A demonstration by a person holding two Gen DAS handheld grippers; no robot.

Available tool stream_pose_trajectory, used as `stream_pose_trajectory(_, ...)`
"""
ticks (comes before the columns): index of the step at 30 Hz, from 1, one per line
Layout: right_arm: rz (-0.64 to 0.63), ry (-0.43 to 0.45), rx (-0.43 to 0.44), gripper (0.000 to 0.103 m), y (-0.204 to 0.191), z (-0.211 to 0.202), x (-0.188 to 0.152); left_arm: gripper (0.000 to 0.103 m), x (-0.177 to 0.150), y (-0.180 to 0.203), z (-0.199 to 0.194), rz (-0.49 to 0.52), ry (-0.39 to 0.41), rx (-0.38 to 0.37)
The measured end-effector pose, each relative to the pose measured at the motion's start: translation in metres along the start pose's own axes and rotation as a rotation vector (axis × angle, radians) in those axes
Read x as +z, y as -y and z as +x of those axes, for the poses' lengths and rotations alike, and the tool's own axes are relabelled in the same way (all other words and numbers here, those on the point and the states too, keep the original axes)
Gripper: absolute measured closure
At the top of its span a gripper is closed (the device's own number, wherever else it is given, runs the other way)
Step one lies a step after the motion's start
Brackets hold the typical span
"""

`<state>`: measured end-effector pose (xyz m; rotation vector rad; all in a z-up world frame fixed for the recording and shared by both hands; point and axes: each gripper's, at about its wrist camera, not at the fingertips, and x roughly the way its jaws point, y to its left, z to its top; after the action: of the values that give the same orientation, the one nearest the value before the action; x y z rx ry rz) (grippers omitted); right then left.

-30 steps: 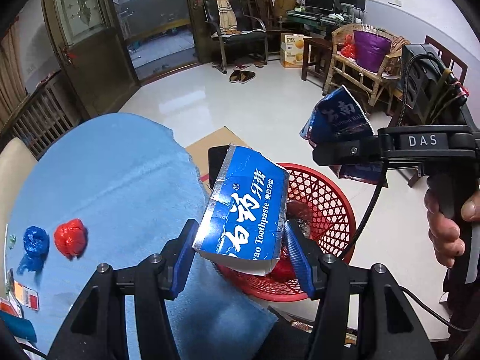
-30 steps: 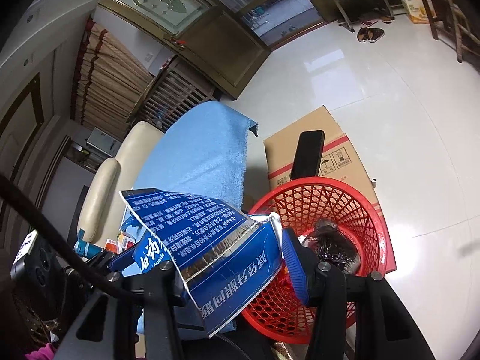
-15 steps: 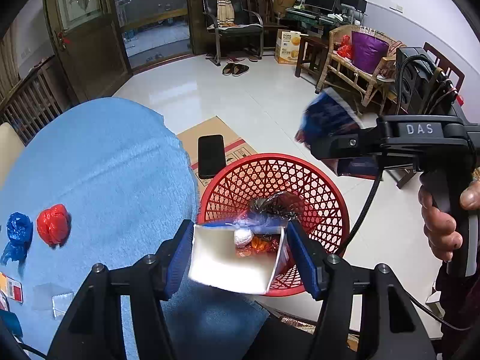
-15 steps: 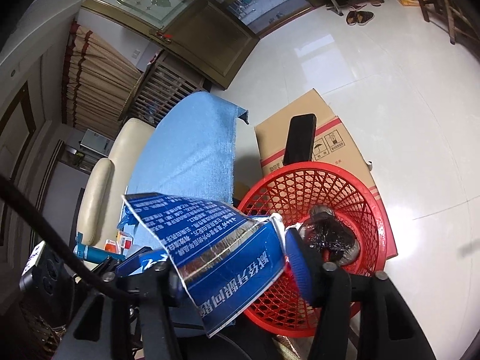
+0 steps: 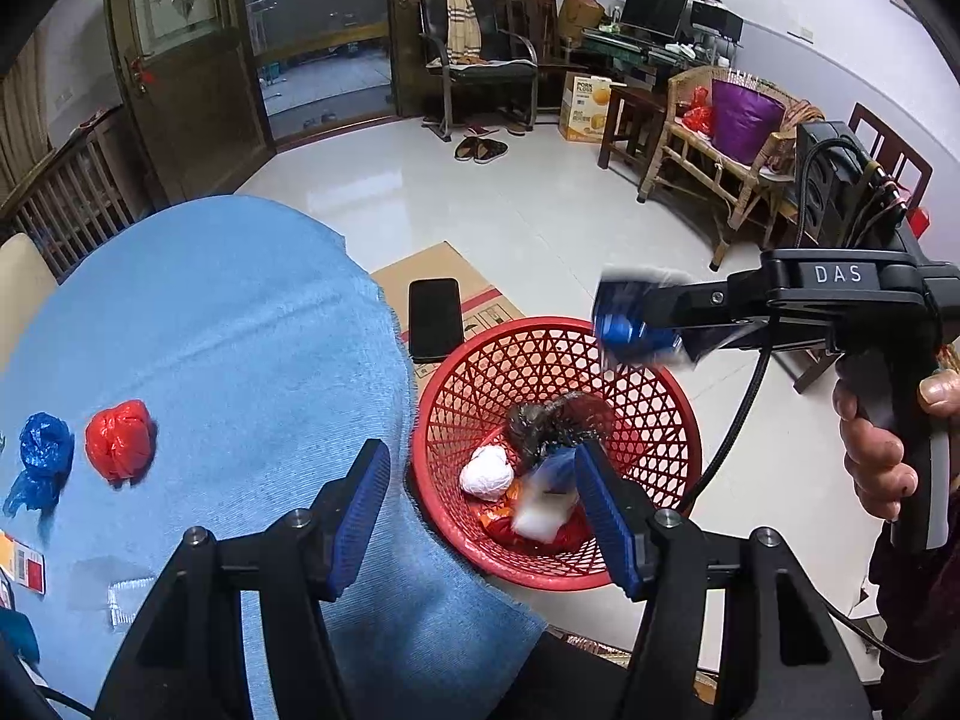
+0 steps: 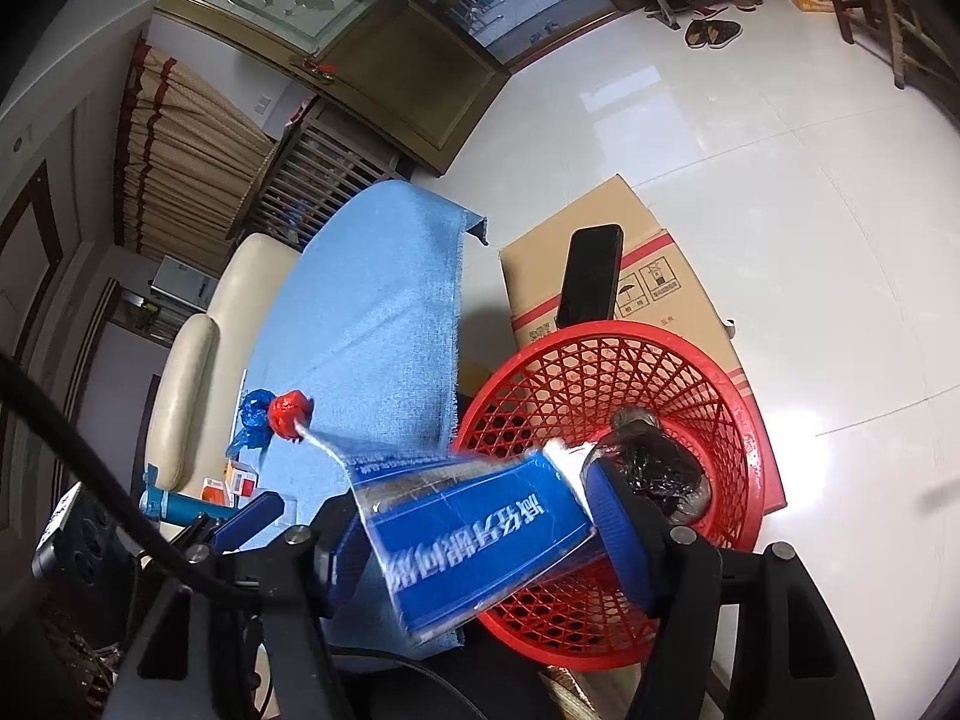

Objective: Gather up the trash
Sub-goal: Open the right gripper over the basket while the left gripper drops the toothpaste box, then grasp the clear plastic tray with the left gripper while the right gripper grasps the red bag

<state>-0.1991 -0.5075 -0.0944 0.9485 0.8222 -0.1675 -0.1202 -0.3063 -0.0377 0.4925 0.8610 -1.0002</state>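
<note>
Between the right gripper's point(image 6: 480, 540) blue fingers sits a torn blue toothpaste box point(image 6: 480, 531), motion-blurred, white print visible, clamped just above the near rim of the red mesh basket point(image 6: 741, 420). From the left wrist view the same box point(image 5: 636, 324) appears as a blue blur at the right gripper's point(image 5: 645, 324) tips, over the basket's point(image 5: 678, 396) far rim. Left gripper point(image 5: 483, 510): fingers spread apart, nothing between them, positioned over the edge where blue tablecloth point(image 5: 240, 330) meets basket. Basket contents: blurred blue-and-white carton piece point(image 5: 549, 495), white wad point(image 5: 487, 473), dark crumpled plastic point(image 5: 555, 420), orange scraps. On the tablecloth, well apart from the basket: red crumpled bag point(image 5: 119, 439) beside blue crumpled bag point(image 5: 42, 456), touching or nearly so. Behind the basket a cardboard box point(image 5: 450, 267) on the floor, black phone point(image 5: 435, 318) lying on top.
</note>
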Motion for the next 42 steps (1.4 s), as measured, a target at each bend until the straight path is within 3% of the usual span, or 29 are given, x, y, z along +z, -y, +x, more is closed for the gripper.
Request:
stream_pose_trajectory(12, -0.023, 0.002, 0.014, 0.03, -0.016, -0.002, 0.001, 0.038, -0.015, -0.022, -0.025, -0.049, 0.043, 0.043)
stream_pose_trajectory(22, -0.109, -0.021, 0.022, 0.03, -0.061, 0.013, -0.004, 0.035, -0.066, -0.057, -0.062, -0.108, 0.082, 0.113)
stream_pose_trajectory(36, -0.259, -0.189, 0.013, 0.03, -0.138, 0.089, -0.034, 0.035, -0.163, -0.17, -0.099, -0.437, 0.076, 0.275)
stream_pose_trajectory(42, -0.38, -0.264, 0.032, 0.03, -0.192, 0.129, -0.05, 0.035, -0.198, -0.205, -0.105, -0.564, 0.052, 0.302)
